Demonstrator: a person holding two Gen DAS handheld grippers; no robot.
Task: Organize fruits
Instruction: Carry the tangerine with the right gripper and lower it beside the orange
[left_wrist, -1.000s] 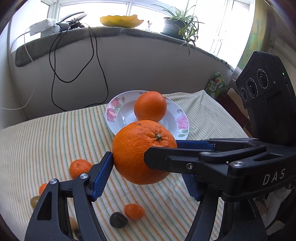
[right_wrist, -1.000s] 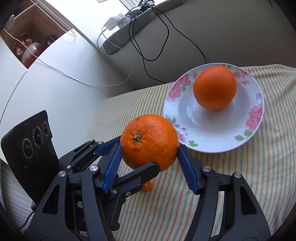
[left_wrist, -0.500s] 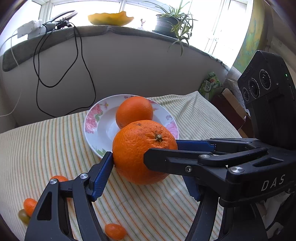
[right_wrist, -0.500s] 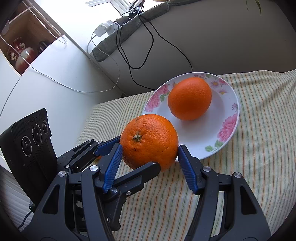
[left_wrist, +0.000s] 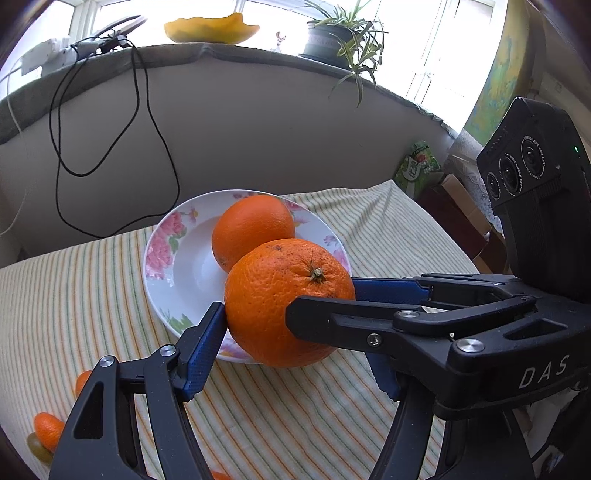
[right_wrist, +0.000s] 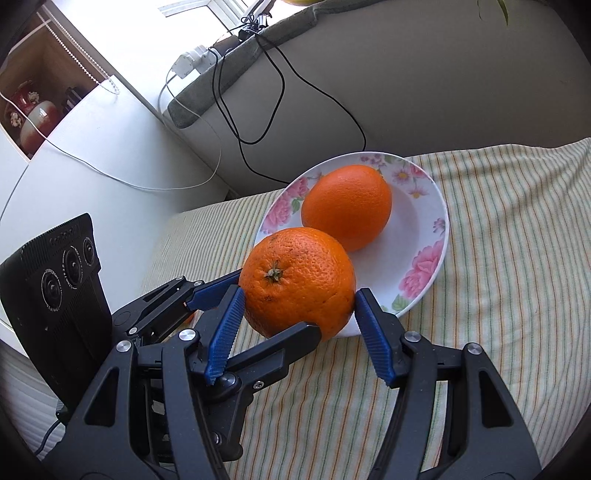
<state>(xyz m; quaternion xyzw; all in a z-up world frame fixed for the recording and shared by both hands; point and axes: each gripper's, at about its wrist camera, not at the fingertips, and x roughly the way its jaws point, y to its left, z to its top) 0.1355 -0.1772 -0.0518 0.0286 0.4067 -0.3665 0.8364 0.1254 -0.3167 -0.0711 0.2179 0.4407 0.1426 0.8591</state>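
The white letters "DAS" stood on the black body of the right gripper (left_wrist: 325, 314). The small print around the camera lenses (left_wrist: 517, 166) was too small to read.

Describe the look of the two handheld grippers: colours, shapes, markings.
Both grippers are matt black plastic frames with triangular cut-outs, silver rivets and screws. The left gripper has blue pads with a fine texture; the right gripper has blue ribbed pads. Each carries a black boxy three-lens camera module. White letters "DAS" mark the right gripper's body. No hands or sleeves show.
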